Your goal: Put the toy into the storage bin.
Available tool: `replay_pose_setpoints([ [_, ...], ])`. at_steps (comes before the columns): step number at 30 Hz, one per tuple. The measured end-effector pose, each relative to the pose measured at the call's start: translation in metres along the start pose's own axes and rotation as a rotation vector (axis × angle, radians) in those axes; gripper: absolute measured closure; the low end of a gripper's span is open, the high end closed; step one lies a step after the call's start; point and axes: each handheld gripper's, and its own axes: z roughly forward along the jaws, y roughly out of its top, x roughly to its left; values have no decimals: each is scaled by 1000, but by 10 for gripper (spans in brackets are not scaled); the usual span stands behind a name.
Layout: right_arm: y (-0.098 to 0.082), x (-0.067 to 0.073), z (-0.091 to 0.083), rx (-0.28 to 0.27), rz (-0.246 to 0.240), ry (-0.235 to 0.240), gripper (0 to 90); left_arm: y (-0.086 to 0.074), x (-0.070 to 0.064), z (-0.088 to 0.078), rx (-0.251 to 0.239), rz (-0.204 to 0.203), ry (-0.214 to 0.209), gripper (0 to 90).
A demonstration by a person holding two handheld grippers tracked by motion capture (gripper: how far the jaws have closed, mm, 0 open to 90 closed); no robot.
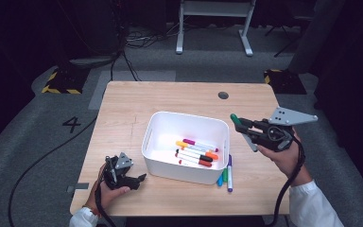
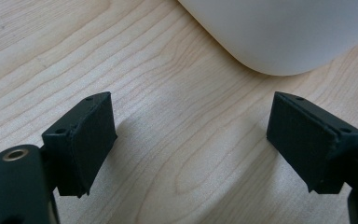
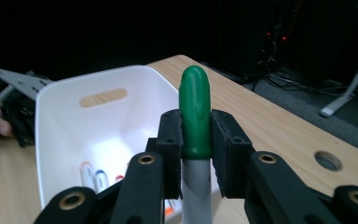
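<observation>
A: Position of the green-capped marker (image 3: 195, 107)?

B: Clamped between the jaws of the right tool (image 1: 244, 126), pinched at the base of the cap. Held in the air just off the right wall of the white bin (image 1: 189, 115), clear of the surface (image 1: 123, 113).

A: Long axis?

B: In line with the tool: cap end forward, aimed at the bin's right rim; grey barrel trailing back towards the hand. Bin opening ahead and to the left in the right gripper view, so probably a short carry over the rim and then a release.

A: Left tool (image 1: 139, 178)?

B: Released, jaws wide apart with nothing between them. Resting low on the surface, just beside the bin's near left corner. Farther from the marker than the right tool.

A: Contents and surroundings?

B: About 5 markers (image 1: 196, 152) lying flat in the bin, at its right end. 3 loose markers (image 1: 228, 175) on the surface, against the bin's near right corner. Pale wood surface with 1 round hole (image 1: 223, 95) near the far edge. Grey carpet around; white frame legs (image 1: 215, 23) and cables beyond; dark room.
</observation>
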Motion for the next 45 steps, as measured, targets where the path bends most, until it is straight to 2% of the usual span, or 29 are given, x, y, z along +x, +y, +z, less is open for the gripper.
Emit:
replay_pose_setpoints([
  [2,10,5,6,-3,2,16,746,0,0,0,0,0,0,155],
  [3,17,8,10,3,-14,15,747,0,0,0,-1,0,1,155],
  [6,28,14,18,-6,-17,35,746,0,0,0,0,0,2,155],
  [9,35,19,28,5,-41,54,747,0,0,0,-1,1,0,155],
  [20,42,34,62,33,-60,109,746,0,0,0,-1,4,3,156],
  [23,41,38,73,64,-71,113,746,0,0,0,-1,4,3,156],
  [28,34,46,90,147,-114,132,747,0,0,0,1,9,5,156],
  [34,17,61,108,279,-180,184,746,0,0,-1,2,6,5,156],
  [37,9,65,113,335,-207,204,746,0,0,-1,2,8,5,156],
  [40,4,69,116,391,-213,225,746,0,0,-1,2,8,5,156],
  [45,0,73,117,434,-226,256,746,0,0,-1,2,8,5,156],
])
